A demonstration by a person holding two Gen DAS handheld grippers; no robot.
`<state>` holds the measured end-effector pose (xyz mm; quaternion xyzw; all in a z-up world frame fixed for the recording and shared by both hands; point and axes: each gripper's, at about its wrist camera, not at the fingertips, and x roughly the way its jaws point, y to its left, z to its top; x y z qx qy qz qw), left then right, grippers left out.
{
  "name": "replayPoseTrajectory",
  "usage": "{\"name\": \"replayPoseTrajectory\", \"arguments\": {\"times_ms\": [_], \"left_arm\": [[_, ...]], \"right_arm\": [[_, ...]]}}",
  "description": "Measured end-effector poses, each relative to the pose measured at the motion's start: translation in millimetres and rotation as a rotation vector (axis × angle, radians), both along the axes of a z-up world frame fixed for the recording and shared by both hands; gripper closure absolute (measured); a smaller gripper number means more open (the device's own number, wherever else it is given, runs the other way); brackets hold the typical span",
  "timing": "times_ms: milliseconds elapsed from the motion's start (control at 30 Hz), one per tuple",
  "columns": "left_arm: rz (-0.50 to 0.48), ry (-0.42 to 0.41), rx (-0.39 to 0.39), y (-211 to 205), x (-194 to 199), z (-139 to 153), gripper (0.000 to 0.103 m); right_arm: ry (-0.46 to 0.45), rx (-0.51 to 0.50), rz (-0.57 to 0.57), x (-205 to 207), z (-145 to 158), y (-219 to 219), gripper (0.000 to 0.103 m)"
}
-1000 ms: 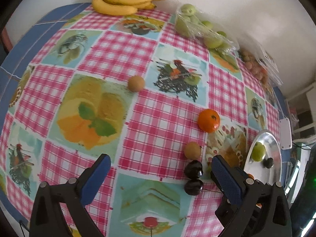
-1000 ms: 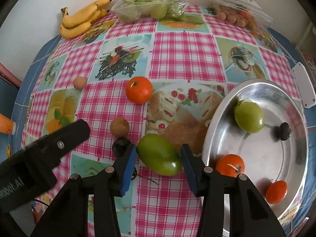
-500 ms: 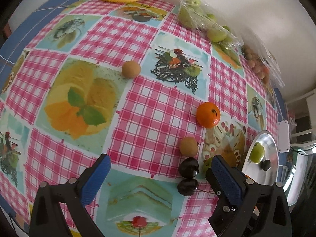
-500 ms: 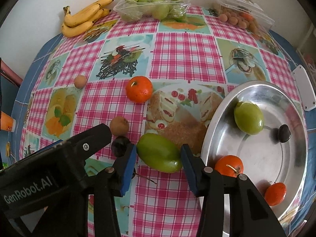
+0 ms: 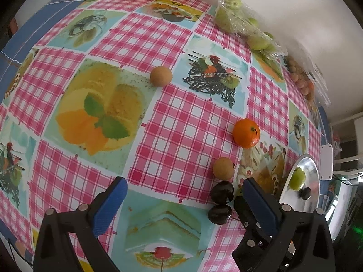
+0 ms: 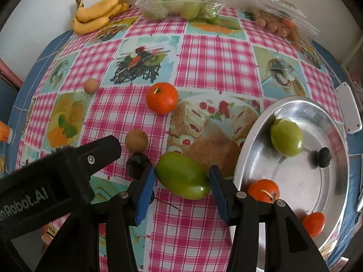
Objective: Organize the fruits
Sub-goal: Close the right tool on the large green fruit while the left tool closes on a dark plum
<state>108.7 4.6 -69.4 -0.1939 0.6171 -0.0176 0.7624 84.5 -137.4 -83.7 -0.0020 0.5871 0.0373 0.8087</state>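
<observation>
the green fruit [image 6: 182, 178] is seen lying on the bench [image 6: 215, 63] between the blue pads of the right hand-held gripper [image 6: 181, 181], whose jaws are opening; a thin gap is seen at each pad, so the fruit is not pinched. just beyond the right pad the rim of the metal tray [image 6: 245, 149] is found, with a second green fruit [image 6: 287, 137], a dark fruit [image 6: 324, 157] and two orange fruits inside. ahead of the left pad a brown fruit [image 6: 136, 140] and a tangerine [image 6: 162, 98] are laid on the bench. the left hand-held gripper [image 5: 181, 199] is held spread wide over bare cloth, with two dark plums [image 5: 221, 202] just inside its right pad.
</observation>
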Motion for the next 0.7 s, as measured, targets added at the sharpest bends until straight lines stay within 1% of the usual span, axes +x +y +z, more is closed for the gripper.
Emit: {"name": "replayPoseTrajectory", "arguments": {"times_ms": [167, 333, 433, 533, 700], "left_arm": [[0.005, 0.006, 0.001, 0, 0, -1, 0.001], [0.019, 0.004, 0.005, 2, -1, 0, 0.001], [0.025, 0.003, 0.004, 4, -2, 0, 0.001], [0.029, 0.003, 0.002, 5, -3, 1, 0.001], [0.032, -0.006, -0.010, 4, -4, 3, 0.002]], "right_arm": [[-0.003, -0.014, 0.004, 0, -1, 1, 0.051], [0.015, -0.042, 0.016, 1, -6, 6, 0.051], [0.018, -0.014, 0.011, 1, -7, 6, 0.052], [0.011, 0.003, 0.009, 1, -3, 5, 0.055], [0.001, 0.042, -0.012, 0, 4, 2, 0.056]]}}
